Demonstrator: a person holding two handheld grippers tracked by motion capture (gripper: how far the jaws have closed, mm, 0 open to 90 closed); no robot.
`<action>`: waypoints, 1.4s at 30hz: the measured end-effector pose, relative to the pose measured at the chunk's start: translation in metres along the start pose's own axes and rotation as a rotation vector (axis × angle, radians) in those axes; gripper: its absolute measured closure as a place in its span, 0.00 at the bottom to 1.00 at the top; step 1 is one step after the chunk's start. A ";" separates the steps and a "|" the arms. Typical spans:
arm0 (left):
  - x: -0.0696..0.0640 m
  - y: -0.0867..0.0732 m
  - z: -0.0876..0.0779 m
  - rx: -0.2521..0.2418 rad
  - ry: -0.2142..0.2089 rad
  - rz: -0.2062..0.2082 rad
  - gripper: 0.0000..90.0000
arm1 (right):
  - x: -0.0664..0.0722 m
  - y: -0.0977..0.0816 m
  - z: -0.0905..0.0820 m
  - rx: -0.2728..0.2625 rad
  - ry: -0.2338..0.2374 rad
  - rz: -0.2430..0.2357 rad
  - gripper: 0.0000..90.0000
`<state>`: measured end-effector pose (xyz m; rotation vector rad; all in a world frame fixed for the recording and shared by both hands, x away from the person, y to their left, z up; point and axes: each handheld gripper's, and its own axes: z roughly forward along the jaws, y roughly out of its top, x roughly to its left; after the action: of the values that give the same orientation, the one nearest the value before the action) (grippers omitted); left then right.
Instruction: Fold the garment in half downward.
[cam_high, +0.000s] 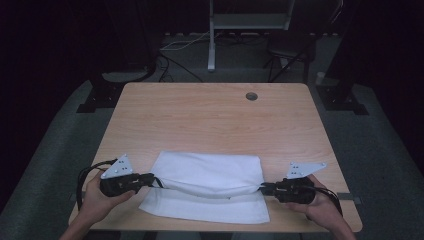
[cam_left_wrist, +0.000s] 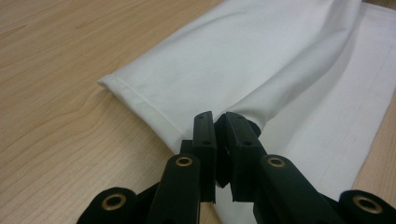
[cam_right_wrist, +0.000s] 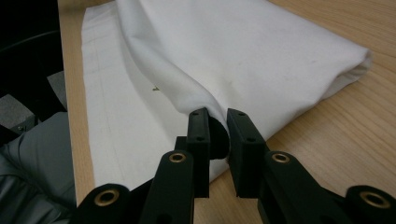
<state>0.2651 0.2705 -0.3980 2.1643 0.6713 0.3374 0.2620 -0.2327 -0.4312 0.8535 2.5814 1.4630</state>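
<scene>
White cloth half-folded on wooden table; we see L gripper & R gripper each pinching its raised edge.

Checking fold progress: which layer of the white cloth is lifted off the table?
The upper layer, pinched at both ends; the lower layer lies flat.

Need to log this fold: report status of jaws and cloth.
Left gripper and right gripper: jaws shut on white cloth, one at each end. Upper layer lifted, folded over; lower layer flat on table. Nothing in the way.
</scene>
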 end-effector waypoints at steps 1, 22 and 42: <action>-0.001 0.000 -0.001 -0.001 0.001 0.005 0.93 | 0.000 0.000 0.000 -0.003 0.002 -0.001 0.89; -0.015 -0.008 -0.012 0.008 -0.008 0.031 0.93 | 0.017 -0.008 -0.007 -0.011 0.026 -0.021 0.89; -0.034 -0.018 -0.018 0.025 -0.018 0.055 0.93 | 0.030 -0.012 -0.013 -0.005 0.036 -0.045 0.89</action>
<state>0.2225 0.2717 -0.4018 2.2099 0.6096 0.3394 0.2278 -0.2333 -0.4273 0.7703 2.6035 1.4852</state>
